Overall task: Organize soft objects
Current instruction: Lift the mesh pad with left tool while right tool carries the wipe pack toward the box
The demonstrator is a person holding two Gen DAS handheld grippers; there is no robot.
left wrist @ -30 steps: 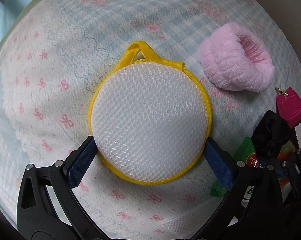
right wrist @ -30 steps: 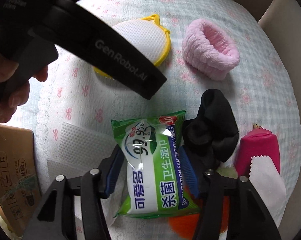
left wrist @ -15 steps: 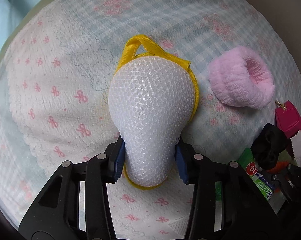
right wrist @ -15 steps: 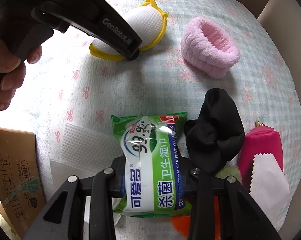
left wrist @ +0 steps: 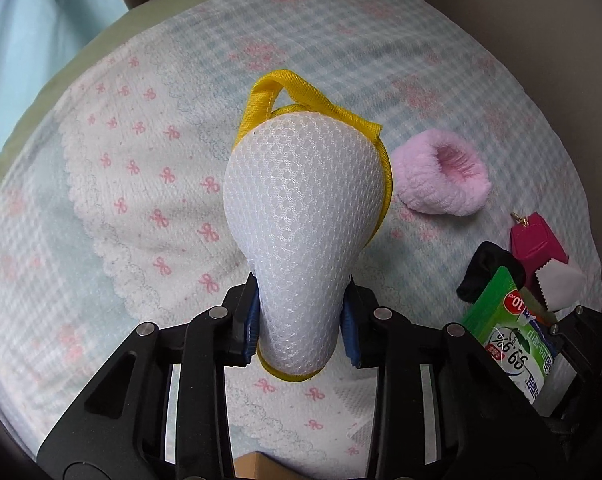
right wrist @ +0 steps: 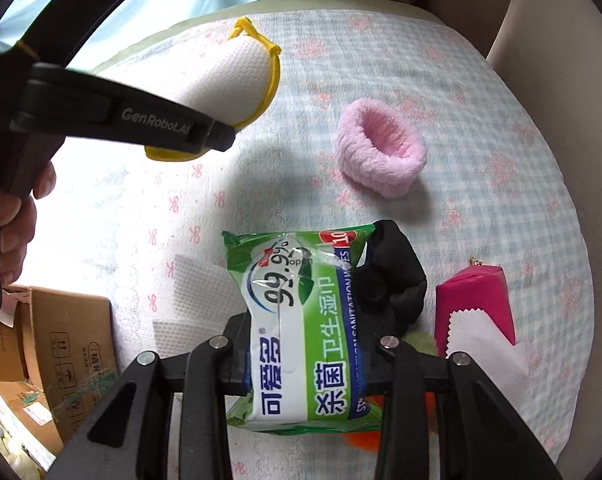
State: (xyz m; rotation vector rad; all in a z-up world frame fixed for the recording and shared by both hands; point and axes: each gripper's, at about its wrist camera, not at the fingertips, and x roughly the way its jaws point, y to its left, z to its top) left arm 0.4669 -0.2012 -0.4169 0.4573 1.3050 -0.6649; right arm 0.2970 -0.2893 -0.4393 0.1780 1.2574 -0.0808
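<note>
A: Left gripper?
B: Jaws squeezed in hard on the white mesh pouch with yellow trim; the pinched end bulges out past the blue pads. Pouch is lifted clear of the desk, yellow loop at 12 o'clock.

A: Right gripper?
B: Jaws clamped on the green wipes pack, gripped across its middle, pack off the cloth. In the left view it sits at 4 o'clock.

A: Rest of the soft stuff?
B: Pink fuzzy band lies on the desk at about 1 o'clock from the pack, well apart from it. Black fabric piece is just beside the pack at 3 o'clock, touching its edge. Magenta pouch is further out at 3 o'clock, a white zigzag-edged cloth lying over its near end. White textured sheet at 9 o'clock of the pack.

A: Anything else?
B: Cardboard box at 8 o'clock, off the desk. Left hand is seen on its gripper handle.
</note>
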